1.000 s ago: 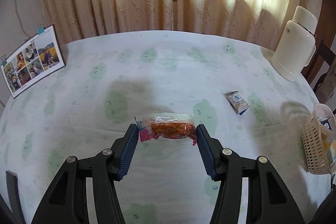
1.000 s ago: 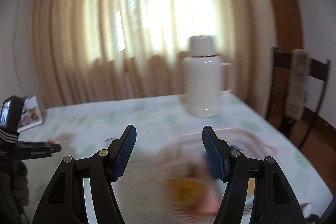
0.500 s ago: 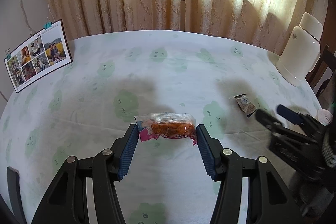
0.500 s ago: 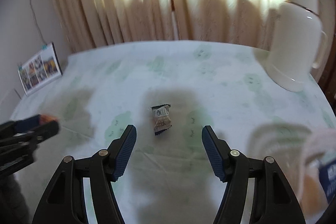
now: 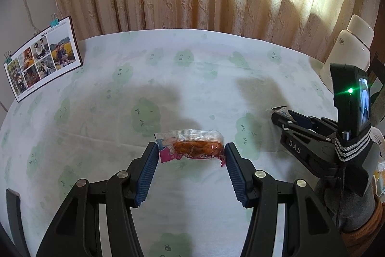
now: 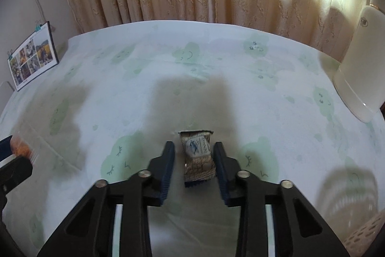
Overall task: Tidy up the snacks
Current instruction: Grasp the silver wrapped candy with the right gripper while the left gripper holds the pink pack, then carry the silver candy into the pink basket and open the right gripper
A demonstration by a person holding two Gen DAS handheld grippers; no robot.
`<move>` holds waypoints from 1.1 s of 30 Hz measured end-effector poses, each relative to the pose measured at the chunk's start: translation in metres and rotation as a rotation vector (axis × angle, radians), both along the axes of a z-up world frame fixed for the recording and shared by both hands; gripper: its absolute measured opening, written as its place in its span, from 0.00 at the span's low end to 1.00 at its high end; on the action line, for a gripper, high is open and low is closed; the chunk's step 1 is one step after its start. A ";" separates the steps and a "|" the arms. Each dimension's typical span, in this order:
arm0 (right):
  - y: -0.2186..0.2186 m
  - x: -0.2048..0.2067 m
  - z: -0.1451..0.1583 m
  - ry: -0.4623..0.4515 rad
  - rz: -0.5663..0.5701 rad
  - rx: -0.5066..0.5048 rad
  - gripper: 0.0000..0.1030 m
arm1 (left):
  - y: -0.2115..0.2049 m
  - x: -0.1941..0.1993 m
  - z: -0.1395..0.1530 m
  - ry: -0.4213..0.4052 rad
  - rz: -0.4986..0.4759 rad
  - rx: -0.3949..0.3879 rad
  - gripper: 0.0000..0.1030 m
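1. The left gripper, low centre of the left wrist view, had its jaws clamped end to end on the orange snack packet, both pads touching the wrapper's crimped ends.
2. The right gripper, low centre of the right wrist view, had its jaws closing around the small grey snack packet lying on the tabletop; the right pad was at the wrapper's edge, while a narrow gap remained on the left.
3. The basket showed blurred at the lower right corner of the right wrist view, near the white flask.
4. Risk: the grey packet might skid or tilt on the smooth cloth if one pad met it first, yielding a grip on the crimp alone.
5. Risk: the orange packet, held only by its thin ends, could buckle and drop during transfer.
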State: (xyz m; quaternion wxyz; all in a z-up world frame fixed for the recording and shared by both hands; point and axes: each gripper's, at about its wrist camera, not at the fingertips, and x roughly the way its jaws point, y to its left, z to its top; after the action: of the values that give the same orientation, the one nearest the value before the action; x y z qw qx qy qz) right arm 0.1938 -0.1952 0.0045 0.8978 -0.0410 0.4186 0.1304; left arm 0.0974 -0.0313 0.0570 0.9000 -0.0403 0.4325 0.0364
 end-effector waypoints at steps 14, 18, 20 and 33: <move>-0.024 -0.037 0.029 -0.076 -0.073 0.068 0.23 | -0.008 -0.007 0.005 -0.020 -0.033 -0.010 0.51; -0.033 -0.055 0.046 -0.111 -0.082 0.091 0.23 | -0.013 -0.011 0.010 -0.031 -0.052 -0.013 0.51; -0.037 -0.064 0.054 -0.128 -0.089 0.097 0.23 | -0.017 -0.014 0.012 -0.038 -0.063 -0.014 0.51; -0.080 -0.123 0.089 -0.210 -0.185 0.133 0.23 | -0.035 -0.027 0.021 -0.066 -0.123 -0.009 0.51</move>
State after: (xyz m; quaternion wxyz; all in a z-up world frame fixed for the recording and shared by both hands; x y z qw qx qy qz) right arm 0.0710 -0.2754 0.0932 0.9456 0.0440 0.3149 0.0695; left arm 0.0703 -0.0661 0.0778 0.9142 -0.0188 0.4042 -0.0224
